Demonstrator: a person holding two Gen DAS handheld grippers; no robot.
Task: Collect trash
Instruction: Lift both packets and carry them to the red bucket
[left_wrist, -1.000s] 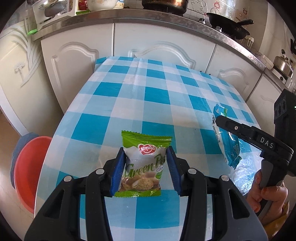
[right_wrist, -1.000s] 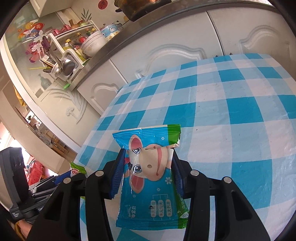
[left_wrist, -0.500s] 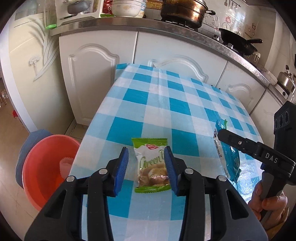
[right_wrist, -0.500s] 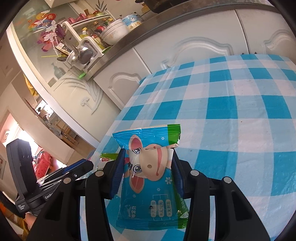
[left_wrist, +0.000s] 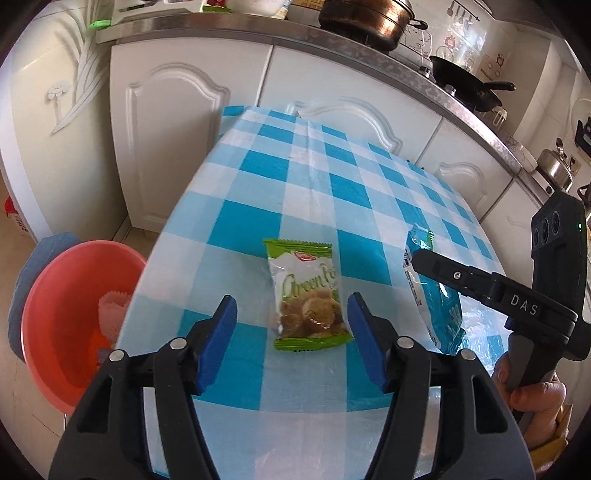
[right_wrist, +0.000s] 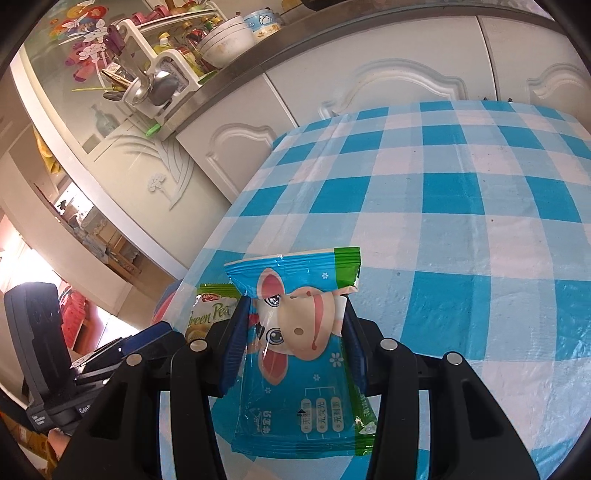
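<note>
A green "Green Pea" snack packet (left_wrist: 306, 295) lies on the blue checked tablecloth (left_wrist: 332, 177) near the table's left edge. My left gripper (left_wrist: 291, 325) straddles it with its jaws opening; the blue pads stand apart from the packet's sides. In the right wrist view the same packet (right_wrist: 207, 314) shows beside the left gripper (right_wrist: 140, 343). My right gripper (right_wrist: 293, 325) is shut on a blue wet-wipe packet (right_wrist: 299, 354) with a cartoon cow, held above the table. In the left wrist view that packet (left_wrist: 439, 306) hangs from the right gripper (left_wrist: 421, 258), with a hand on the handle.
A red basin (left_wrist: 66, 317) stands on the floor left of the table, with a white paper liner (left_wrist: 110, 310) inside. White cabinets (left_wrist: 177, 140) and a counter with a pot (left_wrist: 362, 22) and a wok (left_wrist: 465, 85) run behind the table.
The left jaws have spread away from the green packet, which now lies free on the cloth. Both grippers have shifted toward the table's left edge; the basin has come further into view.
</note>
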